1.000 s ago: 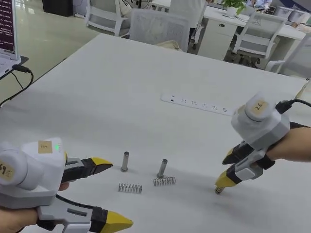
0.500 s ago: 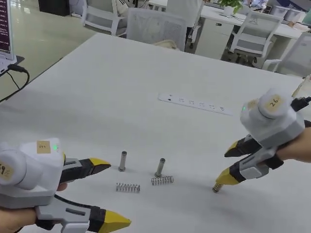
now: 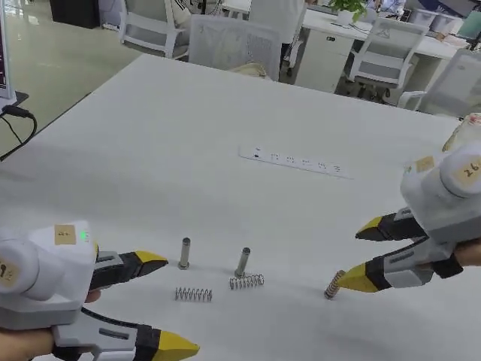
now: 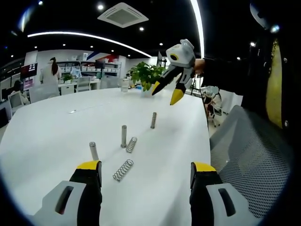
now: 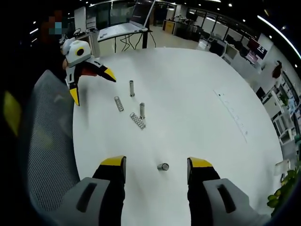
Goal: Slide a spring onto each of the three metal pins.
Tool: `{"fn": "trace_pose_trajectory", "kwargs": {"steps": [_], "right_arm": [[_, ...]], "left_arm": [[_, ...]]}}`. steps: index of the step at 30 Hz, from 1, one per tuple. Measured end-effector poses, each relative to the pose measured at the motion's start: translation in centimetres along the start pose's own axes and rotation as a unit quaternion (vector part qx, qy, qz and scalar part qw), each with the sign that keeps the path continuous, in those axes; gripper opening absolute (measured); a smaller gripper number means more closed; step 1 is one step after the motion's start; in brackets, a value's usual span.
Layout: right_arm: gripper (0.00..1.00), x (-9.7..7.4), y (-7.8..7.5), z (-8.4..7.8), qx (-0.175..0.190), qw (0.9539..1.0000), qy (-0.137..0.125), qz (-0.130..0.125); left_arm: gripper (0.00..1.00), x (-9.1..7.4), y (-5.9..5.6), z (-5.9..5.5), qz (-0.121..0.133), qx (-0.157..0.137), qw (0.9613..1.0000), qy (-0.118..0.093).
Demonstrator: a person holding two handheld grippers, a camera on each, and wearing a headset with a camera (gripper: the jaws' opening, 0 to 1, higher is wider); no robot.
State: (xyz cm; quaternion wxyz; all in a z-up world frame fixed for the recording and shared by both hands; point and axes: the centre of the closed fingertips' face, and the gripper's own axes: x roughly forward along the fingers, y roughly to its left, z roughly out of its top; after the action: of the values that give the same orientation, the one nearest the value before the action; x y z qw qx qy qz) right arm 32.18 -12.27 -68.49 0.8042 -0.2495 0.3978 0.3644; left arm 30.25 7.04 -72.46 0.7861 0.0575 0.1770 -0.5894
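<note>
Hovering low over the white workbench (image 3: 188, 135), the left gripper (image 3: 169, 304) and the right gripper (image 3: 359, 256) both have their yellow-tipped jaws spread wide and grip nothing.

All the task pieces sit on the person's side of the white power strip (image 3: 294, 162), well apart from it across bare tabletop. One pin with a spring on it (image 3: 333, 284) leans just beside the right gripper's lower tip. In the right gripper view it stands between the two jaws, touching neither. Further left, as seen from the power strip's near side, stand the first bare pin (image 3: 184, 253) and the second bare pin (image 3: 242, 262), both upright. The first loose spring (image 3: 193, 294) lies flat by the first pin. The second loose spring (image 3: 246, 281) lies at the foot of the second pin.

Beyond the power strip the tabletop runs bare to its far edge, where office chairs (image 3: 225, 41) stand. In the left gripper view a grey mesh chair (image 4: 249, 141) sits past the table's near edge.
</note>
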Motion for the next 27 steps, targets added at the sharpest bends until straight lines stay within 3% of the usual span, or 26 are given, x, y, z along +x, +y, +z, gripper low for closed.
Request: {"fn": "trace_pose_trajectory", "kwargs": {"steps": [15,27], "right_arm": [[0.56,-2.6,2.3,0.1,0.035,0.9969,-0.066,-0.022],[0.56,-4.1,3.9,-1.5,0.063,0.9942,-0.081,-0.033]], "left_arm": [[0.72,0.3,0.4,-0.6,-0.001,-0.005,1.0000,0.007],[0.70,1.0,1.1,-1.3,-0.007,-0.003,0.9998,0.017]]}}
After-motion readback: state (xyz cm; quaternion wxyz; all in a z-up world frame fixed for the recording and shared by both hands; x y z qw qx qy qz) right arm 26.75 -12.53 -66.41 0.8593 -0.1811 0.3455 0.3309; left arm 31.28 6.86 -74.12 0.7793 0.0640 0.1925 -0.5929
